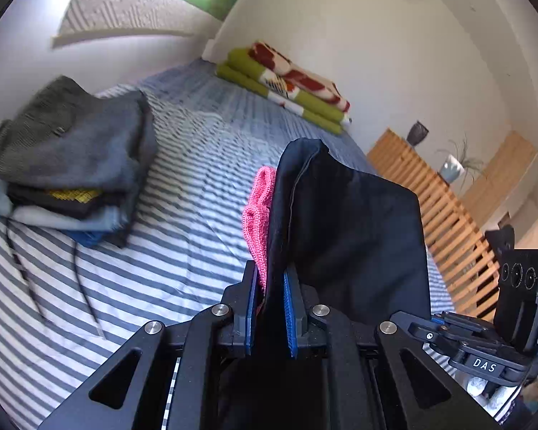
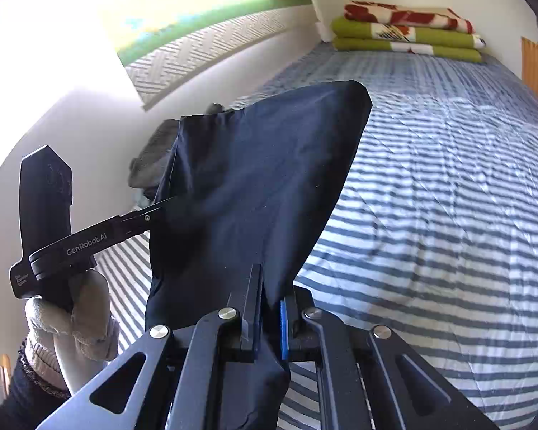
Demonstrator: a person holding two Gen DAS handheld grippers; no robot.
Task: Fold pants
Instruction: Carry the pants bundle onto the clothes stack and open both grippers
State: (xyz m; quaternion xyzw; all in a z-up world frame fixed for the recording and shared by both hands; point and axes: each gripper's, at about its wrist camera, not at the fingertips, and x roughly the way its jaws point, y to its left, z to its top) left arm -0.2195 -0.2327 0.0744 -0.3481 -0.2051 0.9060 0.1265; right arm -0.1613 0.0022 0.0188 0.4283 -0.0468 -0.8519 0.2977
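Dark navy pants [image 1: 348, 229] hang in the air above the striped bed, pinched between both grippers. My left gripper [image 1: 272, 279] is shut on one edge of the pants, where a pink knitted band [image 1: 258, 218] shows beside the dark cloth. My right gripper [image 2: 270, 286] is shut on another edge of the same pants [image 2: 254, 193], which rise in a wide flap in front of it. In the right wrist view the left gripper's body [image 2: 46, 222] is at the far left, held by a gloved hand [image 2: 79, 315]. The pants hide the left gripper's fingers there.
A blue-and-white striped bedspread [image 2: 448, 186] lies below. A pile of folded clothes [image 1: 71, 165] sits on the bed's left side. Folded green and red blankets [image 1: 287, 86] lie at the far end by the wall. A wooden slatted frame [image 1: 444, 215] borders the right.
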